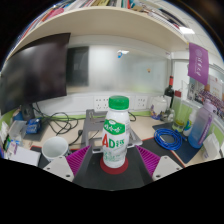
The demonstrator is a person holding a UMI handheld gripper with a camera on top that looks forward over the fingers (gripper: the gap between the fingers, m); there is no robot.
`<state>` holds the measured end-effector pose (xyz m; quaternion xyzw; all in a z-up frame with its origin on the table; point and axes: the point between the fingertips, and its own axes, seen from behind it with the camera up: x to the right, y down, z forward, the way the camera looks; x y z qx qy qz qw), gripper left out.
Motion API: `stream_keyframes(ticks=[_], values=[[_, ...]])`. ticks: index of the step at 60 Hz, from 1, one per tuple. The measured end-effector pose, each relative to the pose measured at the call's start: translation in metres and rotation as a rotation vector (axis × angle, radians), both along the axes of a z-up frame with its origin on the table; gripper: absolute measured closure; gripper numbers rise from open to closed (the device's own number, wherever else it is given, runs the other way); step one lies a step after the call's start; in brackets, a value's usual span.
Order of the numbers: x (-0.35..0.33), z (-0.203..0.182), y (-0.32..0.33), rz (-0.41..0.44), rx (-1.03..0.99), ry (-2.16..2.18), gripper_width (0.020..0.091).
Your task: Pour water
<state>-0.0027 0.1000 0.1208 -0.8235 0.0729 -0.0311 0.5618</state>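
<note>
— Where's the bottle from your seat?

— I have the bottle (117,133) upright at twelve o'clock, dead centre between the jaws of my gripper (116,163). White body, green cap, green lettering on the label.

— Clamped?

— I read the jaws as apart: the purple pads (91,160) flank the bottle's base at ten and two o'clock, and I cannot see them pressing on it. It appears to rest on the worktop (150,135).

— Anything else close?

— A white cup (55,148) at nine o'clock beside the left finger, a coiled blue cable (168,139) at two o'clock, and a dark monitor (36,70) further off at ten.
</note>
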Motion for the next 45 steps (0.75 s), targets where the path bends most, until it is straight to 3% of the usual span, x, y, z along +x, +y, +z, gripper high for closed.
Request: stream_keyframes(ticks=[7,14,25,45], values=[[-0.009,0.004,-0.046,0.065,-0.107,-0.036,0.0253],[-0.016,0.033,-0.086,0.107,-0.138,-0.034,0.0257],[-0.012,0.078,-0.123,0.074,-0.117,0.019,0.026],[-0.025,0.099,-0.14,0.135,-0.139,0.018,0.0269]])
